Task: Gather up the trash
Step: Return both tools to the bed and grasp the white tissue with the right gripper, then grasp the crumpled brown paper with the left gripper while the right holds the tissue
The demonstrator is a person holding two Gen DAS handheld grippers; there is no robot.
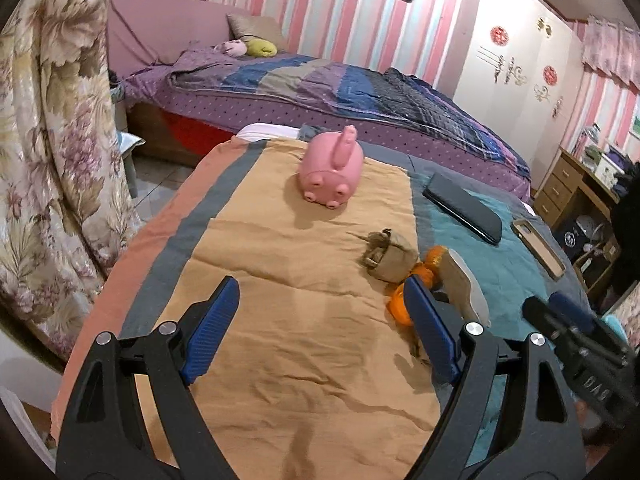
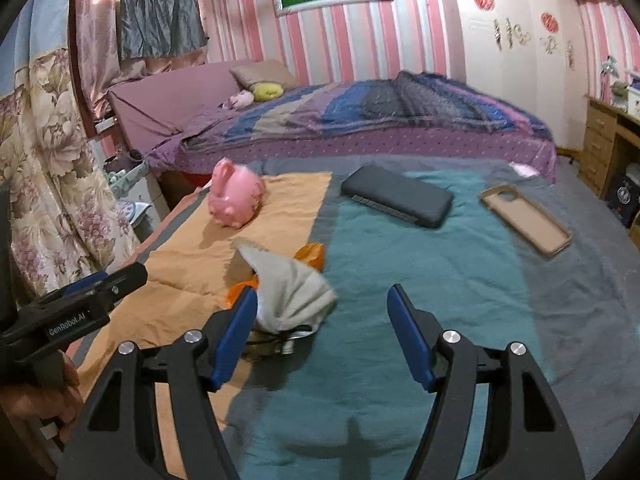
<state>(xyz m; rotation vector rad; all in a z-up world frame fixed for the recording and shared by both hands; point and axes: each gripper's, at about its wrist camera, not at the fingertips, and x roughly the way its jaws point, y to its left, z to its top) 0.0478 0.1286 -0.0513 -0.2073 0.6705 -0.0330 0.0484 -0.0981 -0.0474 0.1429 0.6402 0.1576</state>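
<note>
Both my left gripper point(image 1: 320, 320) and right gripper point(image 2: 322, 332) hover spread, empty, flanking the orange wrapper point(image 1: 400, 304) for pickup.

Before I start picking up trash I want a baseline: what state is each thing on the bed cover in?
Left gripper: open, holding nothing.
Right gripper: open, holding nothing.
Pink piggy bank: tipped on its side.
Crumpled brown paper: scrunched, loose.
Orange plastic bag: crumpled, partly under the cloth.
Grey-white cloth: bunched in a heap.
Dark phone: lying flat.
Tan phone case: empty, open side up.
</note>
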